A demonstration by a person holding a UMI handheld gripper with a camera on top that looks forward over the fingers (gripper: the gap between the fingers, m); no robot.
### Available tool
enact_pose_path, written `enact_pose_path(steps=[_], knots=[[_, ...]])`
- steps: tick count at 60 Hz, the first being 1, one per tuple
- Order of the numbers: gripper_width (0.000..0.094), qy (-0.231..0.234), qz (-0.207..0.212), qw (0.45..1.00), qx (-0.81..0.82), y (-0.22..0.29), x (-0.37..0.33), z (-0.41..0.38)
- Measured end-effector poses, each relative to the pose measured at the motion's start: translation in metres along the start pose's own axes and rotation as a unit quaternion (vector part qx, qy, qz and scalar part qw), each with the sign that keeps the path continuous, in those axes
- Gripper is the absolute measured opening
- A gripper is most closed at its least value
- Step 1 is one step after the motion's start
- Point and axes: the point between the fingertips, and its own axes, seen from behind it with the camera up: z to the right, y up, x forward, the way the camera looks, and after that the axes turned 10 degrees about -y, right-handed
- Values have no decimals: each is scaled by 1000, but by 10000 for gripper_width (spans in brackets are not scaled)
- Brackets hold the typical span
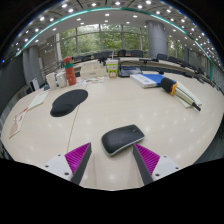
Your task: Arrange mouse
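A dark grey computer mouse [123,138] lies on the pale table [110,105], just ahead of my fingers and slightly toward the right one. A black oval mouse pad [69,101] lies farther off to the left on the same table. My gripper [113,158] is open, its two magenta pads [78,156] wide apart, with nothing between them. The mouse rests on the table, not held.
Papers [18,120] lie at the table's left edge. A blue and white stack of books [147,79] and a yellow-handled object [184,93] lie at the right. Bottles and boxes [68,70] stand at the back, with windows beyond.
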Motion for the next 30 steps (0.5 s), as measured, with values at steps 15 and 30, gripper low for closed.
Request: enact_pose_path(steps=[15, 30], knots=[[848, 4, -9, 1000, 5, 27, 30, -5], [637, -41, -24, 999, -22, 36, 56, -1]])
